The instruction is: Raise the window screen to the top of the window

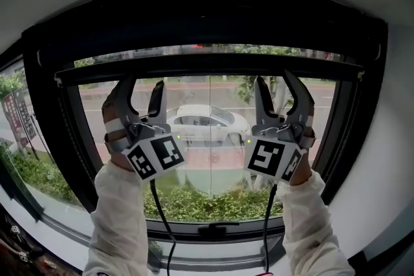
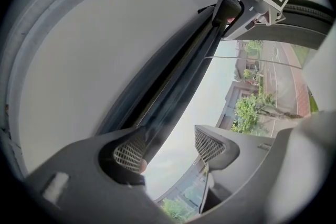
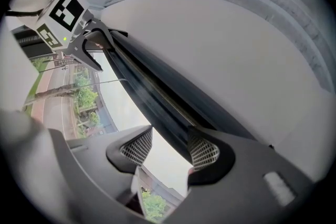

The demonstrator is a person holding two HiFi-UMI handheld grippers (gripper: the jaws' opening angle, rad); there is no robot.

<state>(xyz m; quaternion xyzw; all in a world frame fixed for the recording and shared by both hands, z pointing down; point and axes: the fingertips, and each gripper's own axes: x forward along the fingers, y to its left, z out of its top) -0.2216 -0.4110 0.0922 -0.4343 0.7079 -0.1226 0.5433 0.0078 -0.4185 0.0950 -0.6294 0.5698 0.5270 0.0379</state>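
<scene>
- Head view: window screen's dark bottom rail runs left to right high in the black window frame. Only a thin strip of outdoor view sits between the rail and the dark housing above it.
- Head view: left gripper and right gripper both point up, well apart, with their fingertips at the rail's underside. White sleeves are below them and a cable hangs down from each.
- Head view, far side of the glass: white car on a road, green hedge nearer.
- Left gripper view: left gripper jaws stand apart. The rail lies against the left pad. The right pad is clear of it, with sky in the gap, so nothing is clamped. The right gripper sits far along the rail.
- Right gripper view: right gripper jaws stand apart. The rail runs against the right pad, and the left pad is clear. The left gripper is at the rail's far end.
</scene>
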